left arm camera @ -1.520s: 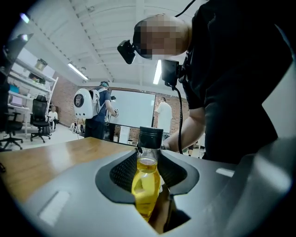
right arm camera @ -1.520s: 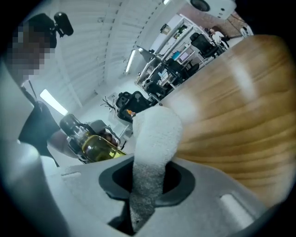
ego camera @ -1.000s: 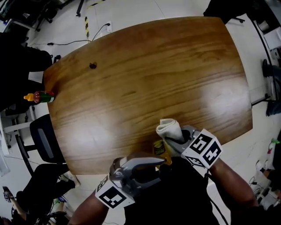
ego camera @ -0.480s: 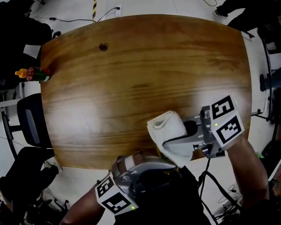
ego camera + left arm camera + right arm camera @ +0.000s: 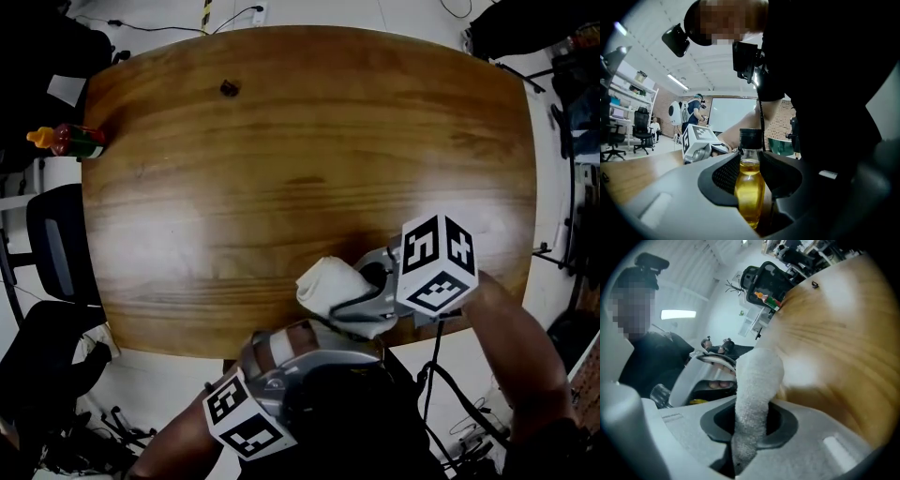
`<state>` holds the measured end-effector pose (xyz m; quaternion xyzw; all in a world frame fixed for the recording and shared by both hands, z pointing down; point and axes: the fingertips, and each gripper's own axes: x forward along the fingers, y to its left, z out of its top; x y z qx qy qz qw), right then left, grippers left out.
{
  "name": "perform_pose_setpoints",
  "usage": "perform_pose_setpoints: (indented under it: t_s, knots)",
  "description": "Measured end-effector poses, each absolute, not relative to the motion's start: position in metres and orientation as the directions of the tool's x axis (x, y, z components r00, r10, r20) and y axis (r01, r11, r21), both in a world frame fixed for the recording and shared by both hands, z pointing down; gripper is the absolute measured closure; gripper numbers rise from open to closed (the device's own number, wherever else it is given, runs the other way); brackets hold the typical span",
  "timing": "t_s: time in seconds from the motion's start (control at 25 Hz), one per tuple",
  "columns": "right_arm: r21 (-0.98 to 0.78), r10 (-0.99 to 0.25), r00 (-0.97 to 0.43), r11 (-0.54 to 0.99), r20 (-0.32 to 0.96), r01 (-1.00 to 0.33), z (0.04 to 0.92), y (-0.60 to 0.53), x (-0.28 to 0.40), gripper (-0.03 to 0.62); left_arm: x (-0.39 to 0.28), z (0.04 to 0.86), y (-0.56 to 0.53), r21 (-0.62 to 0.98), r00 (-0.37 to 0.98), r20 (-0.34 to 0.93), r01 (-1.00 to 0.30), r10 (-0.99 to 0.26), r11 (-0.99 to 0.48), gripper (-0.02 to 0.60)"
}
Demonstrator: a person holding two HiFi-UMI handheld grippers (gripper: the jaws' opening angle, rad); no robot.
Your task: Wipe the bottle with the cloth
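A small glass bottle (image 5: 750,185) of yellow liquid with a black cap stands upright between my left gripper's jaws, which are shut on it. In the head view my left gripper (image 5: 314,352) sits at the table's near edge, and the bottle is hidden there. My right gripper (image 5: 352,300) is shut on a folded white cloth (image 5: 330,283), which sticks out past the jaws just right of and above the left gripper. In the right gripper view the cloth (image 5: 752,399) rises from the jaws, with the left gripper (image 5: 710,376) behind it.
The wooden table (image 5: 309,141) spreads ahead. A red sauce bottle with a yellow tip (image 5: 66,141) lies at its far left edge. A small dark object (image 5: 228,88) rests near the back. An office chair (image 5: 52,239) stands to the left. People stand in the background.
My right gripper with the cloth swung out to the right and up, then came back left toward the left gripper. The left gripper stayed put.
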<state>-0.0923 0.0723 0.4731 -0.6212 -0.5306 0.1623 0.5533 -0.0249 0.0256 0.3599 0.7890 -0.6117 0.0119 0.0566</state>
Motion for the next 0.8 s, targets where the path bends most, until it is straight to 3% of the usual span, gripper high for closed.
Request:
perform_pose_setpoints:
  t_s: [0.2, 0.56, 0.8]
  knots:
    - [-0.734, 0.741, 0.373, 0.231, 0.558, 0.639, 0.494, 0.074, -0.09, 0.523, -0.024, 0.359, 0.025, 0.075, 0.24, 0.078, -0.969, -0.968, -0.234, 0.434]
    - [-0.562, 0.6, 0.332, 0.245, 0.728, 0.79, 0.511, 0.07, -0.093, 0.523, -0.025, 0.359, 0.027, 0.058, 0.25, 0.086, -0.968, -0.964, -0.246, 0.434]
    - [-0.452, 0.609, 0.194, 0.304, 0.769, 0.838, 0.517, 0.057, -0.102, 0.523, -0.028, 0.363, 0.029, 0.06, 0.253, 0.085, -0.967, -0.964, -0.249, 0.434]
